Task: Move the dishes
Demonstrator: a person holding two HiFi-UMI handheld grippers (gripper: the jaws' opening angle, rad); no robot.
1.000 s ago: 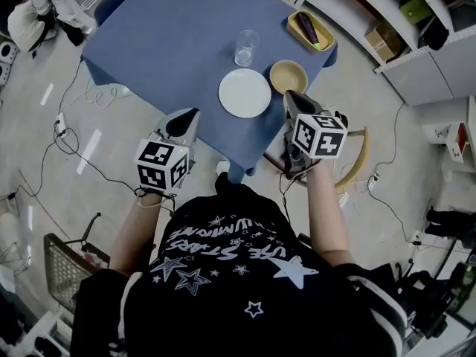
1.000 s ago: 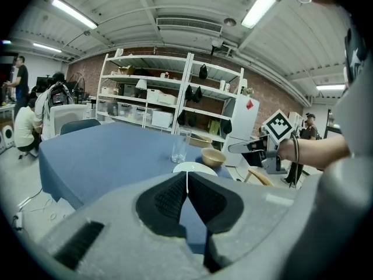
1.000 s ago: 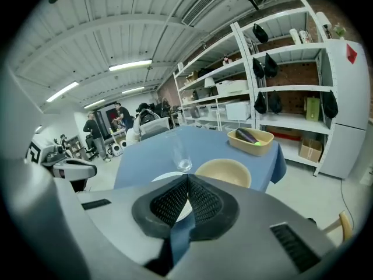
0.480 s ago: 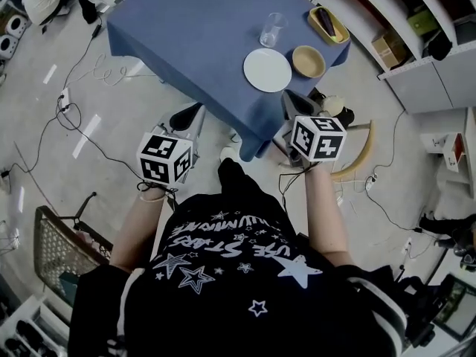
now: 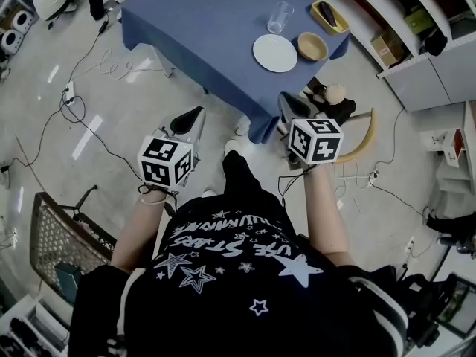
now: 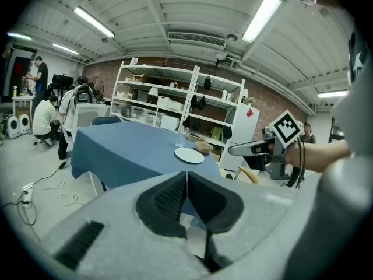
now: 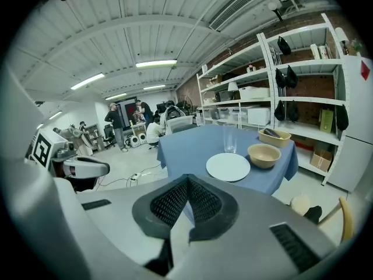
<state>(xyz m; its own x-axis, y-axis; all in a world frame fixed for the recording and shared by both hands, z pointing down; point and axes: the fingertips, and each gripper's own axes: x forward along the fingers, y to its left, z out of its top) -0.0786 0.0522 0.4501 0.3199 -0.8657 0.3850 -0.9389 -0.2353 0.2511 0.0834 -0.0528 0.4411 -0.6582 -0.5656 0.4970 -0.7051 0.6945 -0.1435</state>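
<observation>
Plate (image 5: pixel 274 53) lies flat on the blue table (image 5: pixel 201 28), close to the near corner. The bowl (image 5: pixel 312 46) is just beside it and the glass (image 5: pixel 279 16) stands upright just behind. A yellow tray (image 5: pixel 340 28) sits at the corner with something dark lying in it. All four are bunched together and nothing is holding any of them. Both grippers hang over bare floor, well short of the table edge. The left gripper (image 5: pixel 195 113) has its jaws pressed together with nothing between the pads. The right gripper (image 5: pixel 284 101) is the same, pads meeting and empty, aimed roughly toward the plate and bowl. Which step is this? It could go either way. Either the dishes are waiting in that cluster to be carried, or they are already set down there and the person is standing off. The pictures don't settle it. My read is that any grab from here would need the gap to the table closed and the jaws parted. The thin, flat plate would need a jaw slipped under its rim.
</observation>
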